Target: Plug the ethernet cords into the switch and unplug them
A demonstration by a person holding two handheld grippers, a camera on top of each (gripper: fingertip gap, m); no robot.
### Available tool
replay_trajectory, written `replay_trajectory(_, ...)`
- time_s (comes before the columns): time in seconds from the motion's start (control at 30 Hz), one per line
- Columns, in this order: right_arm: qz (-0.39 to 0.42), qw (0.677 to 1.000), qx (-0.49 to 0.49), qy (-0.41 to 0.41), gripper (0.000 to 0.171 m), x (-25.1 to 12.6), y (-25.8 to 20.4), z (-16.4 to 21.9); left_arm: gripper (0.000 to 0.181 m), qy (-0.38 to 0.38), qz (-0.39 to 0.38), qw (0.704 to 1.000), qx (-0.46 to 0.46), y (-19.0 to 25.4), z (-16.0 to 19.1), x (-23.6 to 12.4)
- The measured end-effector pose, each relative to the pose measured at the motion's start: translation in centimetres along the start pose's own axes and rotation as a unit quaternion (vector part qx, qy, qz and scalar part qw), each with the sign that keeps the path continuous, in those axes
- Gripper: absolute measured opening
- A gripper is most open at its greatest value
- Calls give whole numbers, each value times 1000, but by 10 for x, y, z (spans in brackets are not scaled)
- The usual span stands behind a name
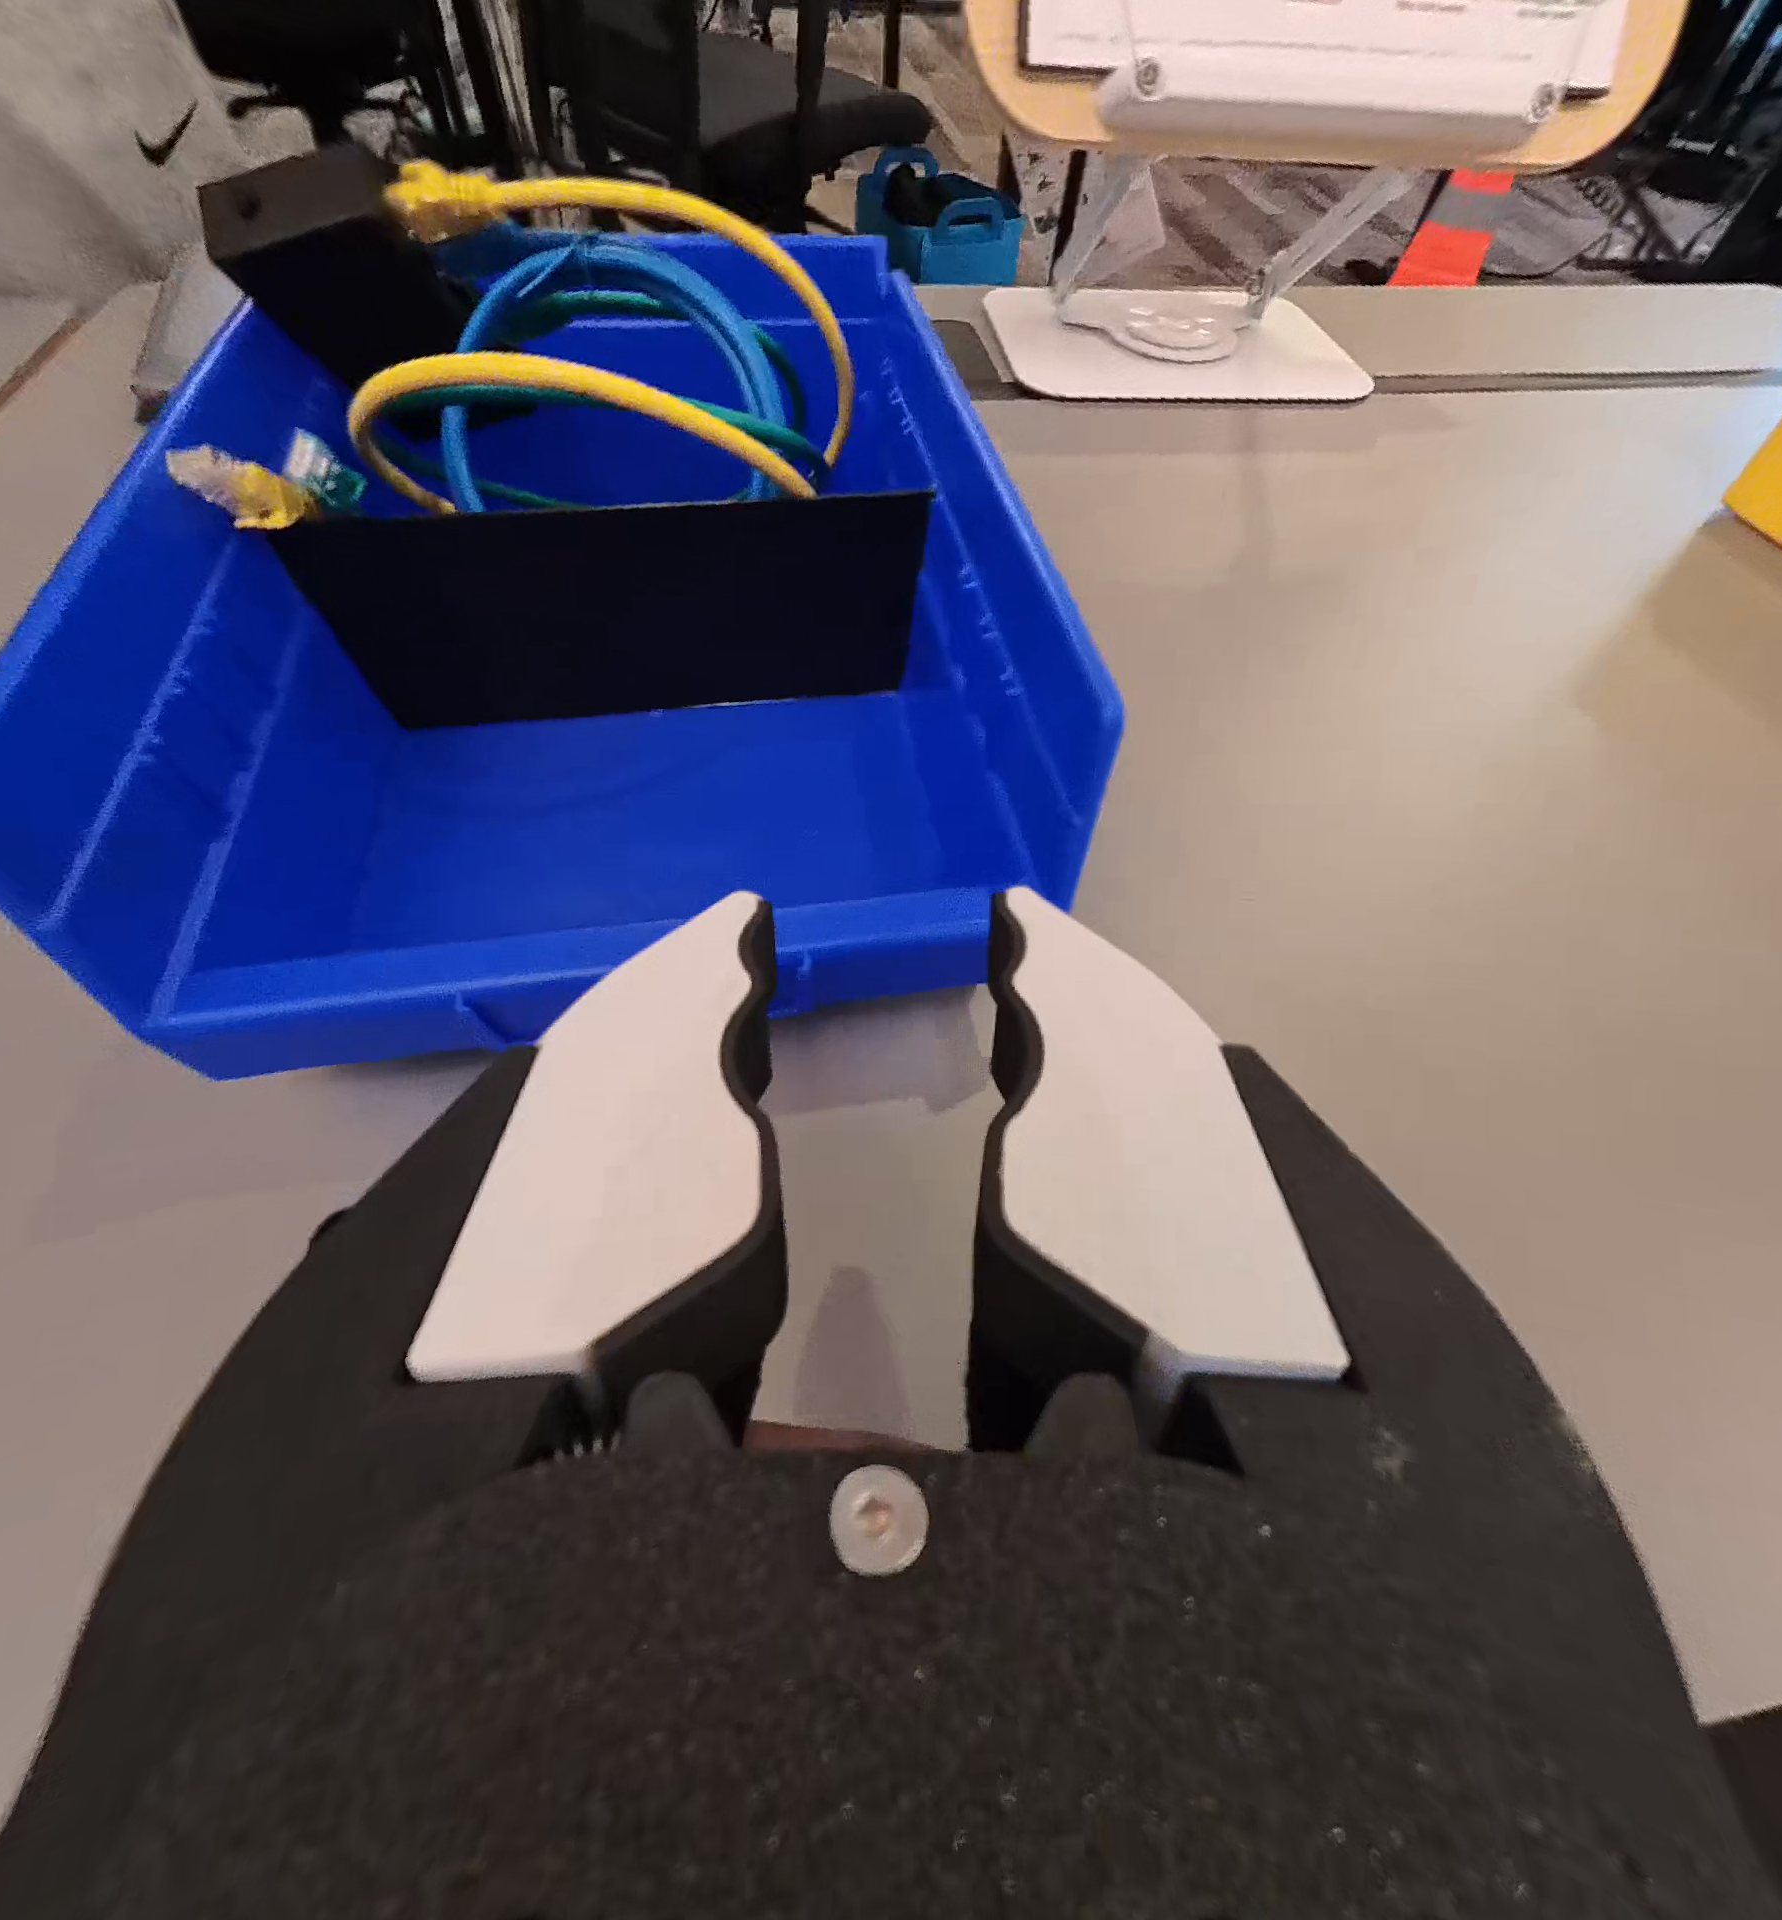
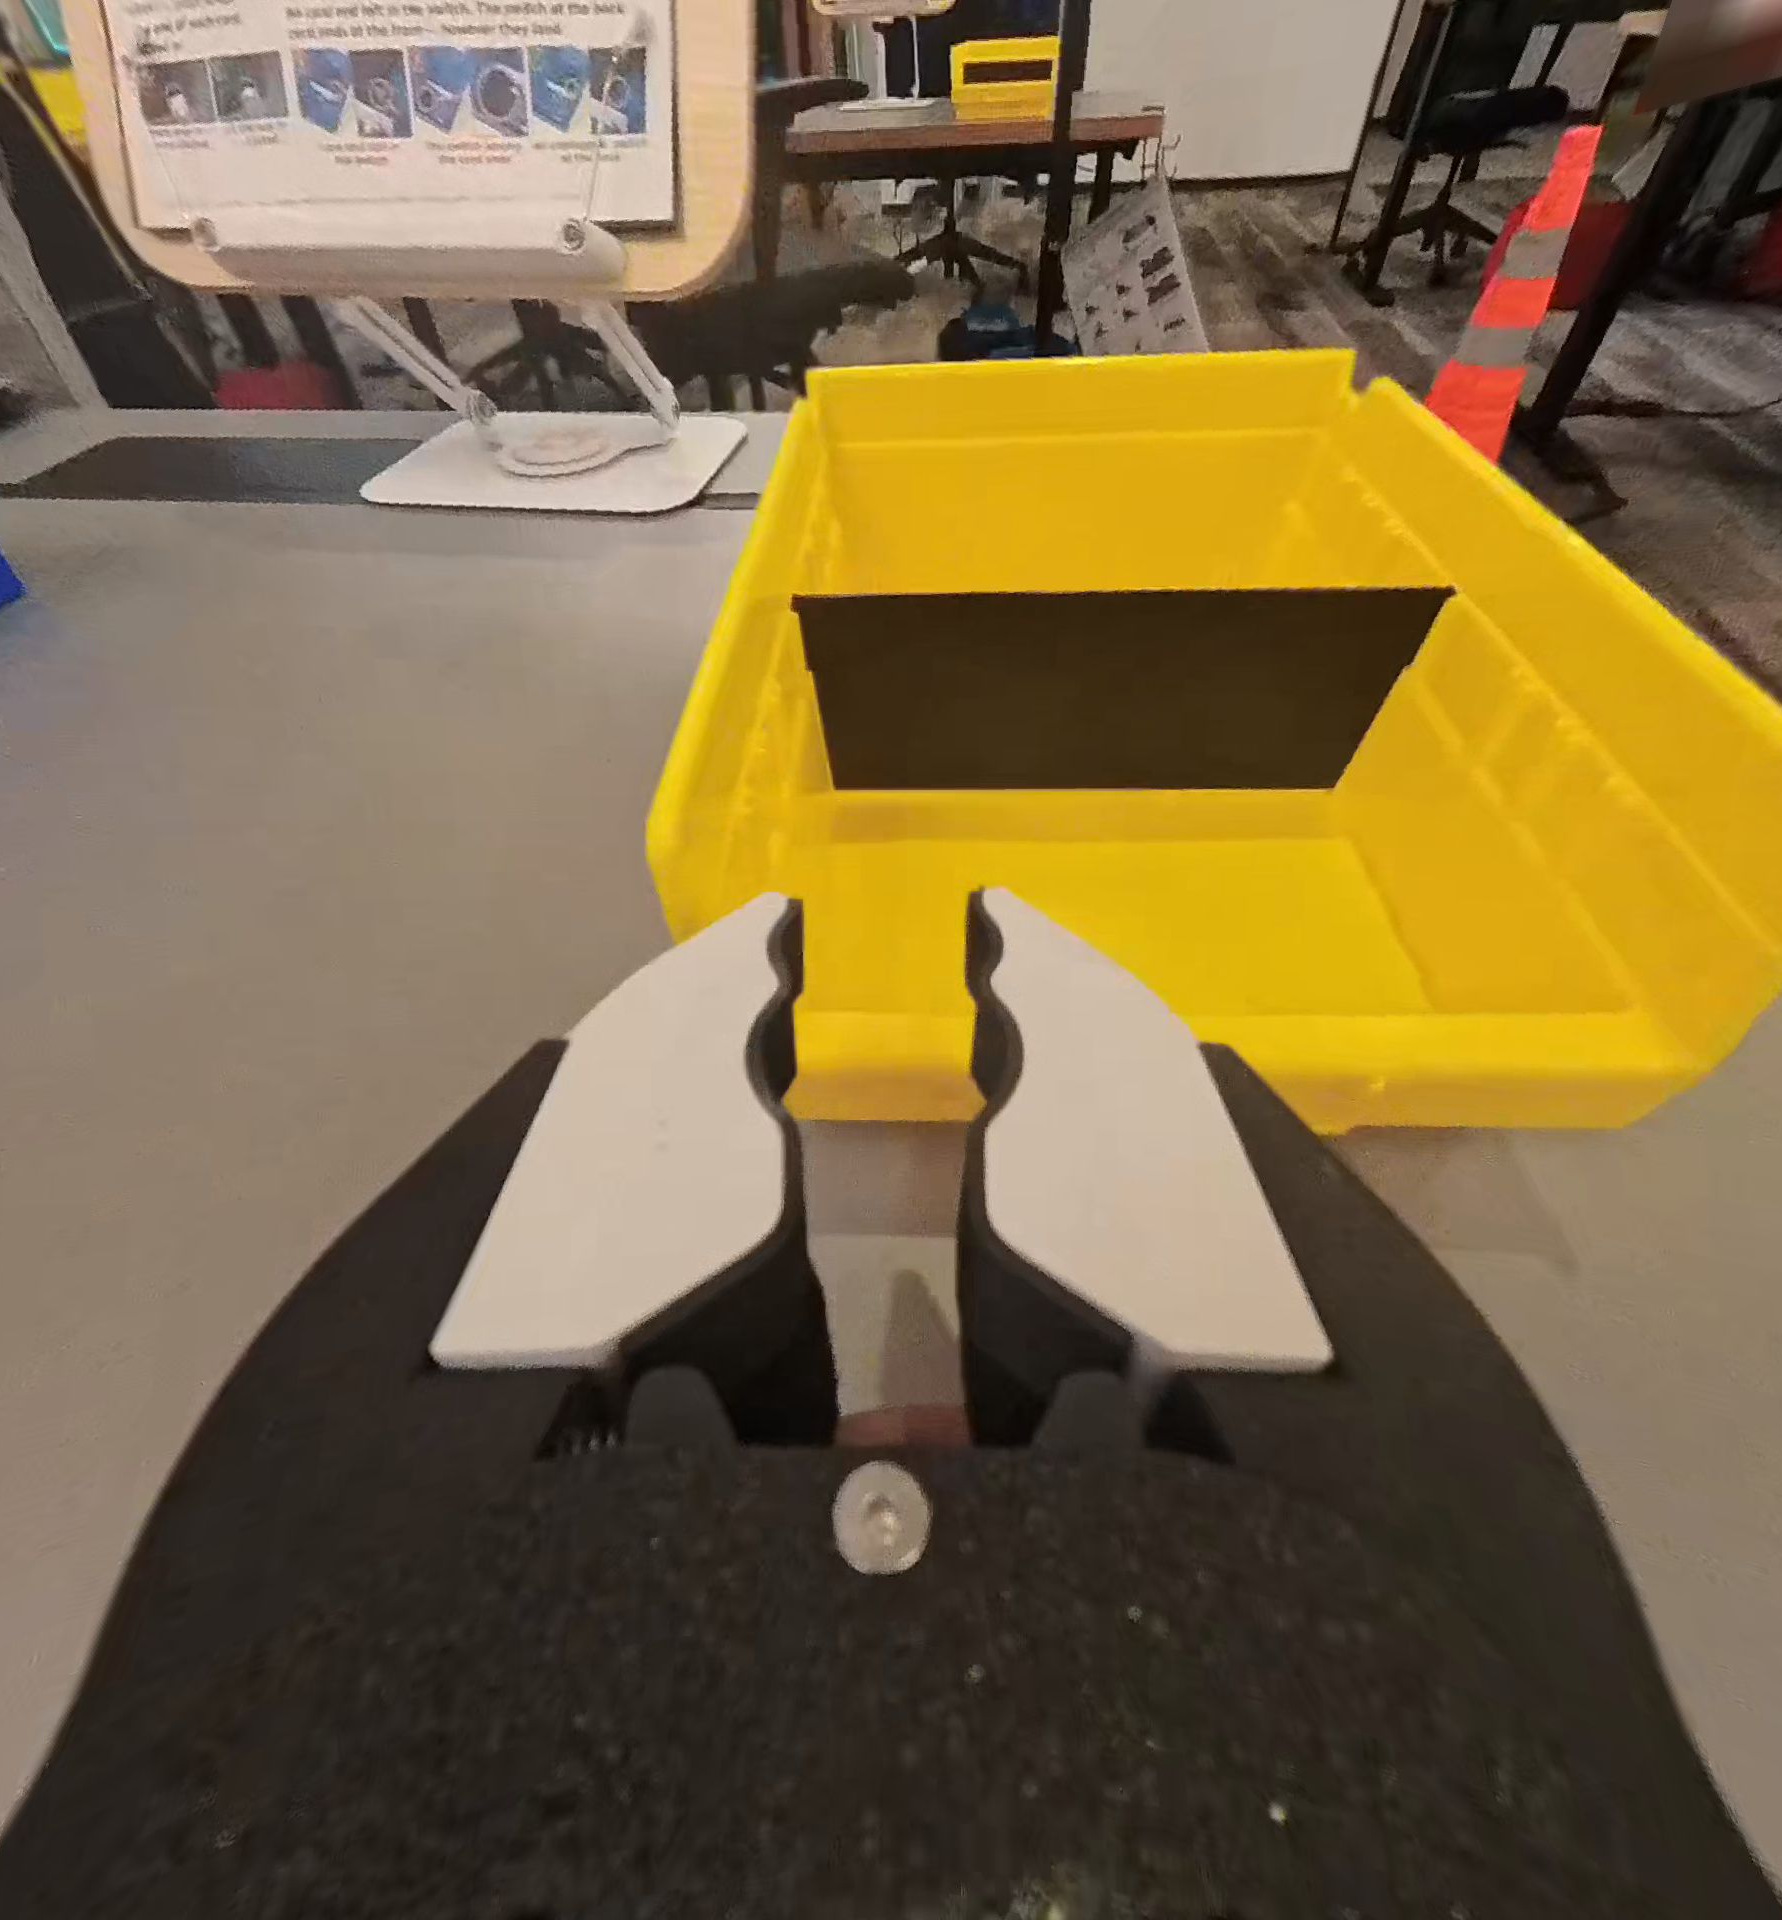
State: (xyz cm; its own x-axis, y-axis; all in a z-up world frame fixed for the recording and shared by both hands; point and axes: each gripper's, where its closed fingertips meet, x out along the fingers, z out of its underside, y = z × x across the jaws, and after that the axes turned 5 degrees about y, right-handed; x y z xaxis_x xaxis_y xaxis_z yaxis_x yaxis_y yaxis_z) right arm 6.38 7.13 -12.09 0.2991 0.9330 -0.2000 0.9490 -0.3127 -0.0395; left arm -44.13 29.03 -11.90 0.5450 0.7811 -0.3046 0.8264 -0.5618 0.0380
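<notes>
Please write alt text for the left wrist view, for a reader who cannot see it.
A blue plastic bin on a grey table holds coiled yellow, blue and green ethernet cords and a black box-shaped switch behind a black divider panel. The left gripper points at its empty front compartment, jaws open, holding nothing.

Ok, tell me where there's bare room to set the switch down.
Free: the grey table between the blue bin and the yellow bin, in front of the white stand base; the blue bin's front compartment; both yellow bin compartments. Crowded: the blue bin's back compartment, behind the black divider, with coiled cords and black switch.
</notes>
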Motion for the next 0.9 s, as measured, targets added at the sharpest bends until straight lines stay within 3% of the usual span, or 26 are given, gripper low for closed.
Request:
replay_trajectory(0.13, -4, 1000, 24, 9, 30, -2, 6, -3, 39, -7, 10, 999, -33, -4, 3, 2)
replay_trajectory(0.73, -21, 1000, 4, 17, 26, -3, -6, -5, 40, -27, 33, 999, -15, 10, 11, 5)
replay_trajectory(0.9, -75, 996, -13, 52, 28, -13, -36, -21, 40, 2, 84, 996, -17, 27, 1, 3)
